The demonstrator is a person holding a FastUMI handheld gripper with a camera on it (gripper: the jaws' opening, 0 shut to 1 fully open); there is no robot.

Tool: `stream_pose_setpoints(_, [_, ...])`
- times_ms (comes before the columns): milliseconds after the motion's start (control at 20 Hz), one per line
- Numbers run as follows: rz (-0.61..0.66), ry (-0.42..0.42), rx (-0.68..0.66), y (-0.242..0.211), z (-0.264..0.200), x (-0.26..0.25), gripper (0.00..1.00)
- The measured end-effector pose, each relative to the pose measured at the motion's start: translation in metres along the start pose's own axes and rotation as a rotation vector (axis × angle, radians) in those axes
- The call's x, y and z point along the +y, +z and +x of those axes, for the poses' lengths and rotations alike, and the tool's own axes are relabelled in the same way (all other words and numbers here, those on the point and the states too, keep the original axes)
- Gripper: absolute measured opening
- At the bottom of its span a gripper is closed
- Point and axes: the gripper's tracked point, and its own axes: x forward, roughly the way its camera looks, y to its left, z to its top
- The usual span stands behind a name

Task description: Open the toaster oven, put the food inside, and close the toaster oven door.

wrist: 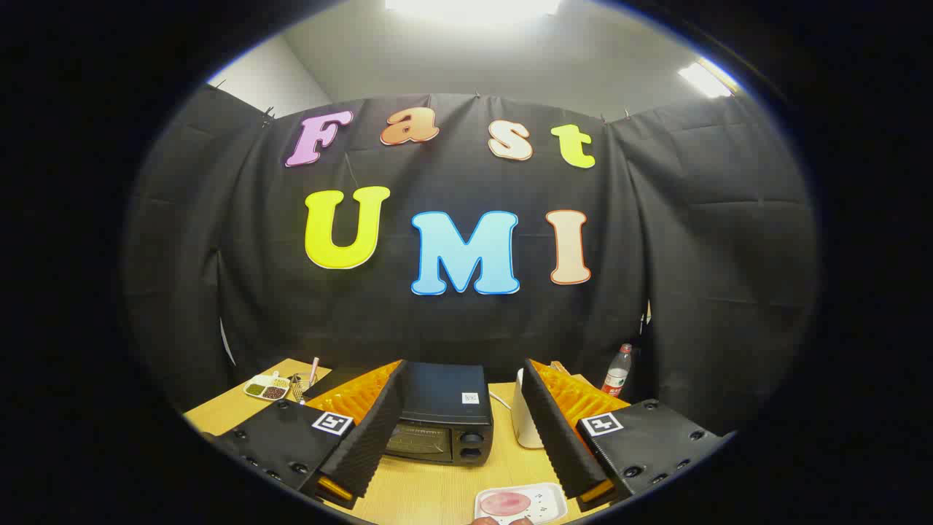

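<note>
I held the gripper (466, 456) wide open and empty above the wooden desk (430, 492); the black boxy toaster oven (443, 415) sat shut beyond it, the white plate of pink food (520, 503) at the near edge; opening the door came first, I judged

gripper-mounted | looks forward, level | toaster oven (443, 421) near, between fingers
</note>
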Motion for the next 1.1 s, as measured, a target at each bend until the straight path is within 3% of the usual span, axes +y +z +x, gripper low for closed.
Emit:
stream_pose_setpoints(700, [0.02,0.004,0.021,0.008,-0.001,0.009,0.98])
stream_pose_setpoints(1100, [-0.008,0.049,0.079,-0.008,0.013,0.042,0.98])
